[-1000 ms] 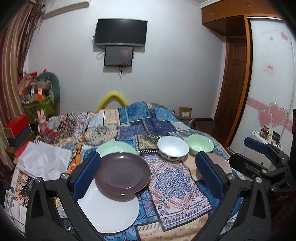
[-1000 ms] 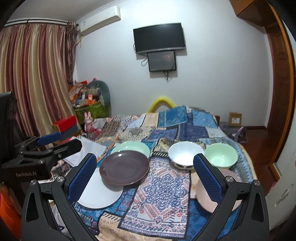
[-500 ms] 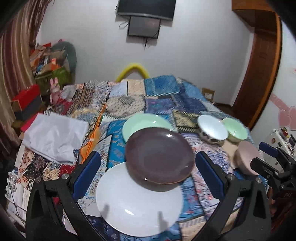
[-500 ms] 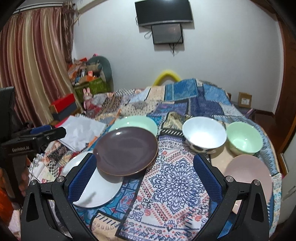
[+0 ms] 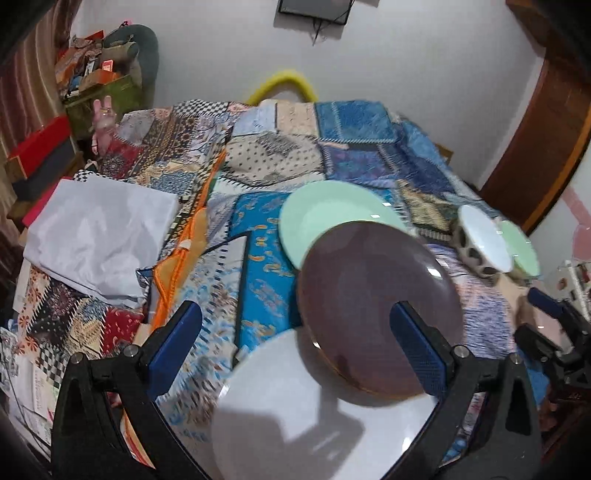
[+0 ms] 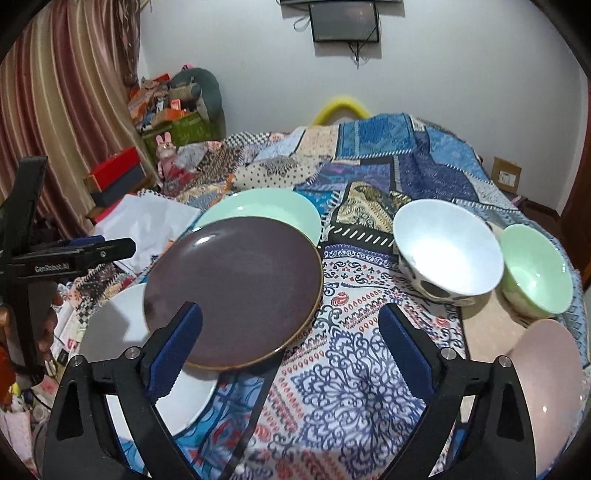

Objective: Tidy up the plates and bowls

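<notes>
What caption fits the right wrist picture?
Open right claw above a quilt with a brown plate and white bowl.

white wall [image 6: 443, 92] with mounted screen [image 6: 344, 22], striped curtain [image 6: 62, 110] at left, patchwork-covered bed [image 6: 369, 158]

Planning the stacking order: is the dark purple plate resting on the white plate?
Touching: right wrist view shows the dark purple plate overlapping and lying on the white plate.
</notes>
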Action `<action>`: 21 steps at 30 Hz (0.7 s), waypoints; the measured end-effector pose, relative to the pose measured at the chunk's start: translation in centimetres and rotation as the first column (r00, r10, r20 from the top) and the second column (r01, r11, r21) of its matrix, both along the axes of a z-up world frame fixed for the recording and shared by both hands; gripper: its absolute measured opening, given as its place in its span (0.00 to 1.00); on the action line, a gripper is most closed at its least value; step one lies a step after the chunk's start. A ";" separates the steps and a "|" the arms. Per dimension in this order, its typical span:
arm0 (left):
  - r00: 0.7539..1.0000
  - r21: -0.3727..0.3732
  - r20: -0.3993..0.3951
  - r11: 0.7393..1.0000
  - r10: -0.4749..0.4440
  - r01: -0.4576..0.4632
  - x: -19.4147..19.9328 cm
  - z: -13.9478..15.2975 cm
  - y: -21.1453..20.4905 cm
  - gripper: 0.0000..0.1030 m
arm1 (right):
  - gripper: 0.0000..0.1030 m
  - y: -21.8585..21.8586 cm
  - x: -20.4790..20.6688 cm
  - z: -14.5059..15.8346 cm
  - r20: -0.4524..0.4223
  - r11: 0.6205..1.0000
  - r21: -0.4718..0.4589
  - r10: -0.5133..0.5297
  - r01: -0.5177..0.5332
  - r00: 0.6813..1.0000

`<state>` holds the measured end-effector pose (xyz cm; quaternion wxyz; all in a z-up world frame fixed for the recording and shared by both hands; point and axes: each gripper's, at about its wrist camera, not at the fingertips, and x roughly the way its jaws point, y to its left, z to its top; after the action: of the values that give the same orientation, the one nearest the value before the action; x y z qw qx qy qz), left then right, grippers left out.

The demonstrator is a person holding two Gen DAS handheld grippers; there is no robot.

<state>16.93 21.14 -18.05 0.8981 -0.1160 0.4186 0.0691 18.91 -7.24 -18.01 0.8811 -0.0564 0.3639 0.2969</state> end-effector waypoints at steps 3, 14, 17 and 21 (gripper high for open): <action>0.999 0.033 -0.044 0.999 -0.024 0.025 1.7 -1.4 0.2 1.00 | 0.88 0.5 1.0 -0.8 -0.018 1.000 -0.009 0.001 -0.001 1.000; 0.991 0.108 -0.087 0.988 -0.102 0.111 4.2 -3.6 -1.1 0.92 | 0.66 1.7 3.2 -3.2 -0.119 0.999 -0.031 0.012 -0.016 0.993; 0.986 0.096 -0.108 0.986 -0.123 0.134 4.8 -4.2 -1.4 0.85 | 0.60 1.9 3.6 -3.5 -0.147 1.000 -0.021 0.019 -0.022 0.989; 0.978 0.035 -0.146 0.987 -0.152 0.159 5.5 -5.1 -1.4 0.71 | 0.47 1.8 4.2 -3.8 -0.193 1.000 0.000 0.019 -0.020 0.981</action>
<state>22.44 19.78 -23.17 0.8710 -0.0566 0.4878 0.0165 23.13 -5.47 -21.80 0.8387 -0.0318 0.4472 0.3092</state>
